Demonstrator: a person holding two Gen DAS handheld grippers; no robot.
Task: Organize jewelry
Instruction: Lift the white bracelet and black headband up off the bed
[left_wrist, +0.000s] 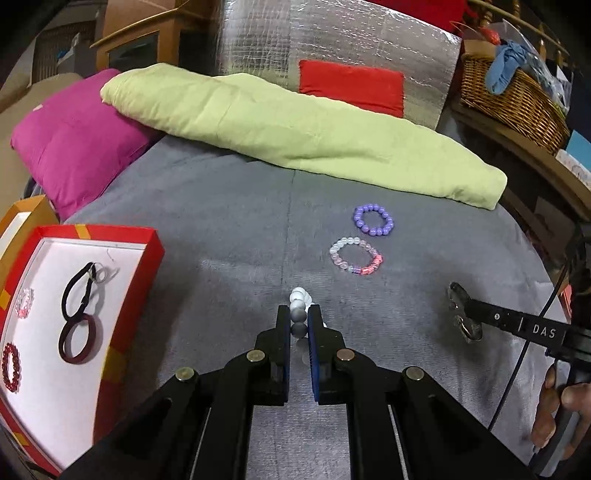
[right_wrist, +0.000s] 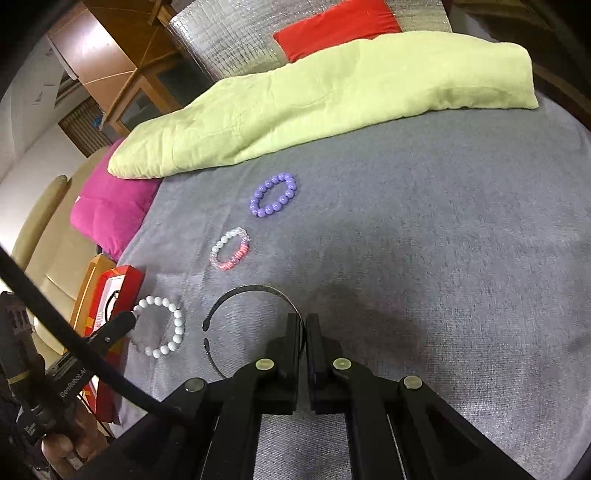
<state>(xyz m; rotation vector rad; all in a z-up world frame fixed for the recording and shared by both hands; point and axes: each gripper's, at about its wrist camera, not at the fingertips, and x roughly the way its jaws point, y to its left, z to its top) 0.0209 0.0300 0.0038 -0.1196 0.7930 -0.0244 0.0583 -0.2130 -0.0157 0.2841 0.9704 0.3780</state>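
Pinching white bead bracelet (left_wrist: 300, 312): left hand-held gripper (left_wrist: 298, 321), bracelet half hidden | right hand-held gripper (right_wrist: 306, 332) closed on thin black headband (right_wrist: 236, 314)

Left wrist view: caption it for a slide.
Left gripper pinches white bead bracelet on grey blanket, beside red box.

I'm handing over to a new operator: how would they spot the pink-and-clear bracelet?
Start at the grey blanket, below the folded green blanket. The pink-and-clear bracelet lies loose between the purple bracelet and white bracelet; it alone mixes translucent and pink beads.
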